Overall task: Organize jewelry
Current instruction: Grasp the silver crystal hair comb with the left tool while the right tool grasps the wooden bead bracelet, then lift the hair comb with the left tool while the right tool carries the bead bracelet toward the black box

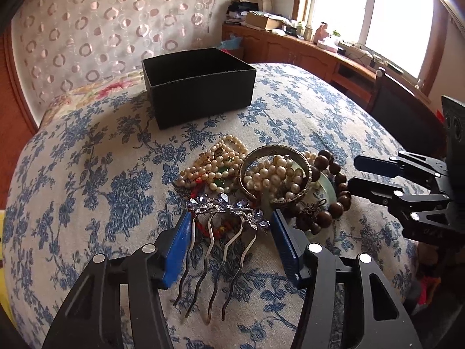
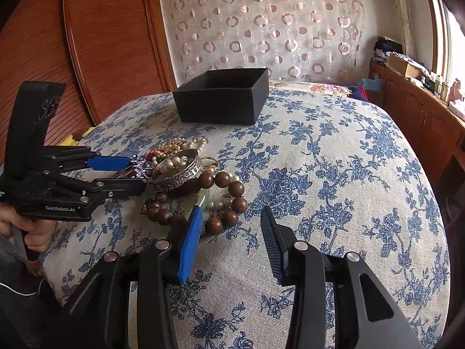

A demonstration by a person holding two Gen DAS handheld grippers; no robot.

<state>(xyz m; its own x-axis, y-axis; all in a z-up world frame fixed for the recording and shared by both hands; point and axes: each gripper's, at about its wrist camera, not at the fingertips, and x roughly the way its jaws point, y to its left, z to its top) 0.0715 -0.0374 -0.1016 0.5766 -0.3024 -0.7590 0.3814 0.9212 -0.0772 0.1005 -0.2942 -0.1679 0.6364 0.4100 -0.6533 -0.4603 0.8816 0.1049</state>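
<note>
A pile of jewelry lies on the blue-flowered cloth (image 1: 87, 174): pearl strands (image 1: 215, 163), a silver bangle (image 1: 274, 174), a brown wooden bead bracelet (image 1: 334, 180) and a pale jade disc (image 1: 322, 186). A silver hair comb (image 1: 223, 232) with purple crystal flowers lies nearest me, between the fingers of my open left gripper (image 1: 231, 218), which do not touch it. My right gripper (image 2: 231, 218) is open and empty, just right of the bead bracelet (image 2: 221, 197). An open black box (image 1: 197, 87) stands behind the pile; it also shows in the right wrist view (image 2: 223, 99).
The right gripper's body (image 1: 407, 186) sits at the pile's right side. A patterned curtain (image 2: 261, 23) hangs behind. A wooden cabinet (image 1: 305, 49) with clutter runs under the window. A wooden door (image 2: 101, 43) stands on the left.
</note>
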